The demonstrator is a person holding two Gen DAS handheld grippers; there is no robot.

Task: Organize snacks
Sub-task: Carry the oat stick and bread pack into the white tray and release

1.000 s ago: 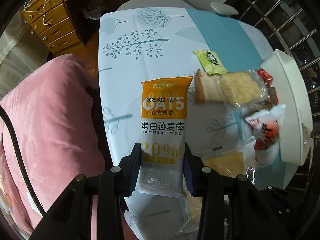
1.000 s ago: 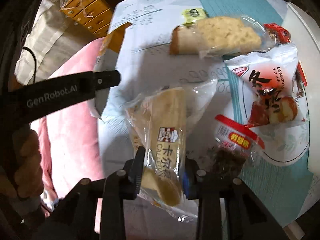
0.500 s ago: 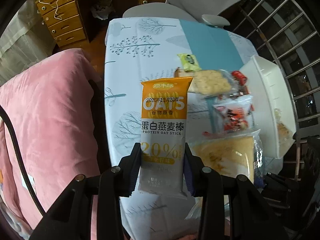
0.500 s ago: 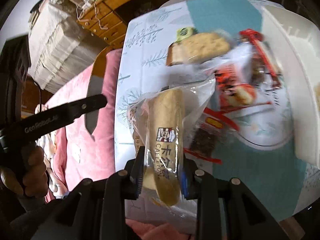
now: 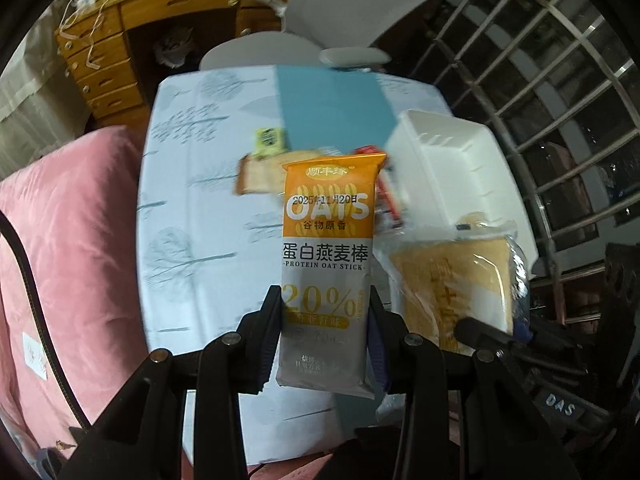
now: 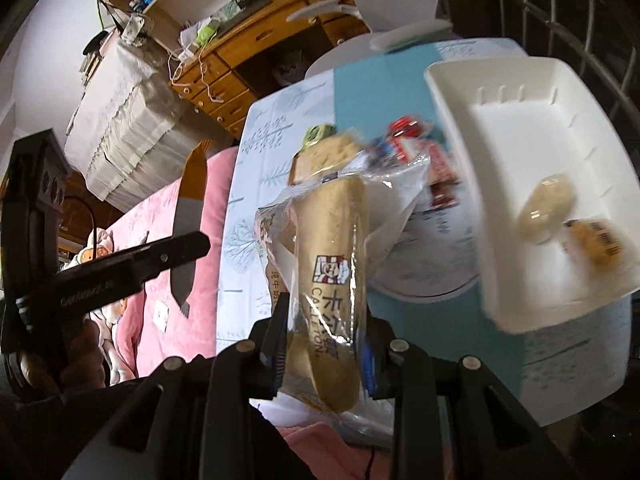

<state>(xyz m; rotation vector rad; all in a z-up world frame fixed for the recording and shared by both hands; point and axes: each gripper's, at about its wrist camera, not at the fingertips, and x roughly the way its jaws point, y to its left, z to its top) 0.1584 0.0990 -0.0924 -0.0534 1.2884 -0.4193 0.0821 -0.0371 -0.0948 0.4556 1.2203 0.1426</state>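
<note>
Left gripper (image 5: 324,320) pinching one oat stick packet (image 5: 328,248), right gripper (image 6: 324,340) pinching one wrapped bread roll (image 6: 332,272), two snacks in white tray (image 6: 460,128)

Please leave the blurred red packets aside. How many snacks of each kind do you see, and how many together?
Oat bar, in the left gripper: 1
Bread packet, one in the right gripper, one on the table: 2
Green packet: 1
Small wrapped cakes in the white bin: 2
Total: 6
</note>
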